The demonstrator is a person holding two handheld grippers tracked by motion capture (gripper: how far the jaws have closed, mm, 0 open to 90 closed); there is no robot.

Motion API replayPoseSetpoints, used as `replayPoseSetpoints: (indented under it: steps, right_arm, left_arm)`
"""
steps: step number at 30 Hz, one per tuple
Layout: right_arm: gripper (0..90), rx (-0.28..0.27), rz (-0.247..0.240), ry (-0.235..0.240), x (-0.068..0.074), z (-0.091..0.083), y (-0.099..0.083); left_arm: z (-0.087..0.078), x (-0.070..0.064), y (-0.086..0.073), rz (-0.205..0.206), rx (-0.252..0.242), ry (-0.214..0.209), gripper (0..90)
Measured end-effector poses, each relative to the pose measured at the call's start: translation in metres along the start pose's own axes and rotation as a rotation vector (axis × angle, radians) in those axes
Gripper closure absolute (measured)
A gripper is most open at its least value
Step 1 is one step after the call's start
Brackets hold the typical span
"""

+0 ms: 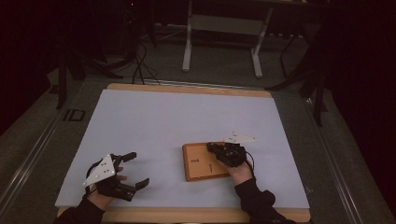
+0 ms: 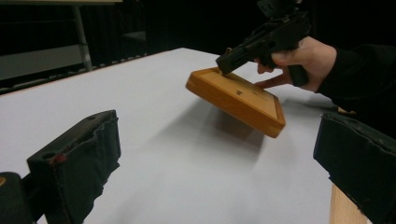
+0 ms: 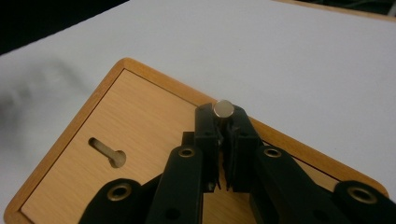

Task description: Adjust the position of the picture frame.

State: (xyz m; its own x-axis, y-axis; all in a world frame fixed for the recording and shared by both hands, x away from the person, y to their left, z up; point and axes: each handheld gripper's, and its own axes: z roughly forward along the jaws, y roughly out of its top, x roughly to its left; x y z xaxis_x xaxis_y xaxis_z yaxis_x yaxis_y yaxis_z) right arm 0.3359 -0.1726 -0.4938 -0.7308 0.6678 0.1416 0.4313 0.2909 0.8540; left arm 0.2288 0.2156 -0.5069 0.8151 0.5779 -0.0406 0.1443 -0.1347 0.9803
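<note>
the small silver cylinder (image 3: 223,108) sat pinched between the tips of the right gripper (image 3: 223,122), its round flat end facing up and its body hidden between the closed jaws. it was held over the far corner of the wooden board (image 3: 140,126), close to the raised rim. the board had a recessed panel with a keyhole-shaped slot (image 3: 108,153) cut into it, well to one side of the cylinder. in the left gripper view the board (image 2: 236,99) looked tilted, its near edge lifted off the white table surface (image 2: 154,130) with a shadow under it, and the right gripper (image 2: 229,61) met its upper face. in the high view the board (image 1: 198,163) lay right of centre on the table (image 1: 154,121). the left gripper (image 1: 133,170) rested near the front left edge, its jaws spread wide with nothing between them.
</note>
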Motion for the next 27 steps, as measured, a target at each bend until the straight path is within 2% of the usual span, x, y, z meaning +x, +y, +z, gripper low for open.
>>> replayPoseSetpoints:
  steps: [6,10,13,15,18,24,27]
  right_arm:
    - [85.5,0.004,0.051,-0.056,0.002,0.013,0.007]
    - [85.5,0.014,0.055,-0.102,0.007,0.023,0.011]
    - [85.5,0.039,0.035,-0.161,0.012,0.031,0.012]
    - [85.5,0.05,0.047,-0.17,0.011,0.036,0.012]
    - [85.5,0.058,0.09,-0.154,0.007,0.042,0.01]
    - [85.4,0.055,0.116,-0.209,0.006,0.051,0.007]
    - [85.4,0.065,0.131,-0.21,0.006,0.055,0.005]
  left_arm:
    - [0.001,0.0,0.0,-0.001,0.003,-0.003,1.2]
    - [0.0,0.0,0.0,0.0,0.0,-0.003,1.2]
    - [0.0,0.0,0.0,-0.001,-0.001,-0.002,1.1]
    - [0.0,0.0,0.0,0.0,0.001,-0.003,1.1]
    - [0.0,0.0,0.0,0.001,0.002,-0.006,1.2]
    - [0.0,0.0,0.0,0.001,0.003,-0.007,1.1]
    - [0.0,0.0,0.0,0.003,0.004,-0.007,1.1]
